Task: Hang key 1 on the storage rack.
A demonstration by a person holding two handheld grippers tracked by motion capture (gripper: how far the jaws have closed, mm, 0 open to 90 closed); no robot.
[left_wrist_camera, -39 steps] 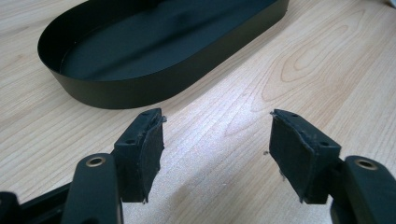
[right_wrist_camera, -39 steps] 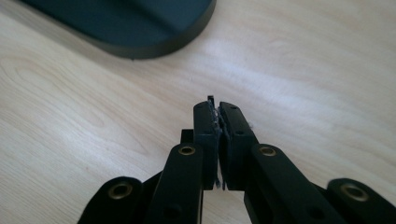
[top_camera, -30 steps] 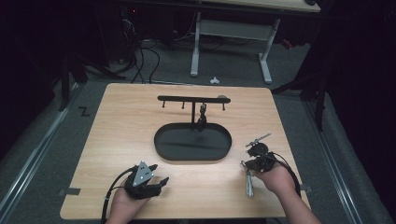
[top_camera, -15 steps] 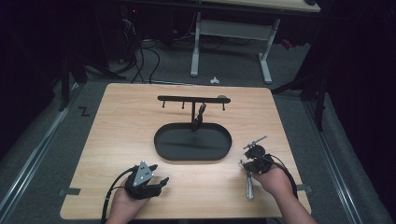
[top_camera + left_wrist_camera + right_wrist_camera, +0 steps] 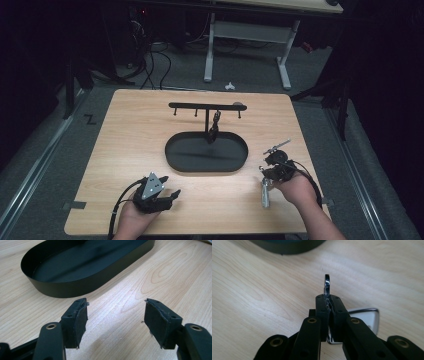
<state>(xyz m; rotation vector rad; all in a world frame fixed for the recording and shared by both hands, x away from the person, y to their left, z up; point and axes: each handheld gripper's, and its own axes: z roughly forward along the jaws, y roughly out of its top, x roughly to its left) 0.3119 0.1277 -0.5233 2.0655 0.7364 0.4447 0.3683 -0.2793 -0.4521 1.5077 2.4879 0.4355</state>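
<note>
On the wooden table [image 5: 125, 125], the black oval tray [image 5: 235, 162] holds a hook stand; left tool [image 5: 113, 322] spread, right tool [image 5: 329, 298] pinching a metal utensil [image 5: 327, 283].

Two black tools: left tool [image 5: 159, 196] topped by a grey three-cornered plate, trailing a black cable; right tool [image 5: 328, 301] also cabled. Black jaws with brass-coloured rivets, small screw holes, worn dark pads [image 5: 80, 320]. Bare forearms, no sleeves

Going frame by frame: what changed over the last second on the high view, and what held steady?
Little changed. The right gripper, shut on a shiny metal utensil, drifted slightly toward the table's near edge. The small dark item hanging from the black T-shaped rack swung a little. The open left gripper and black oval tray stayed put.
</note>
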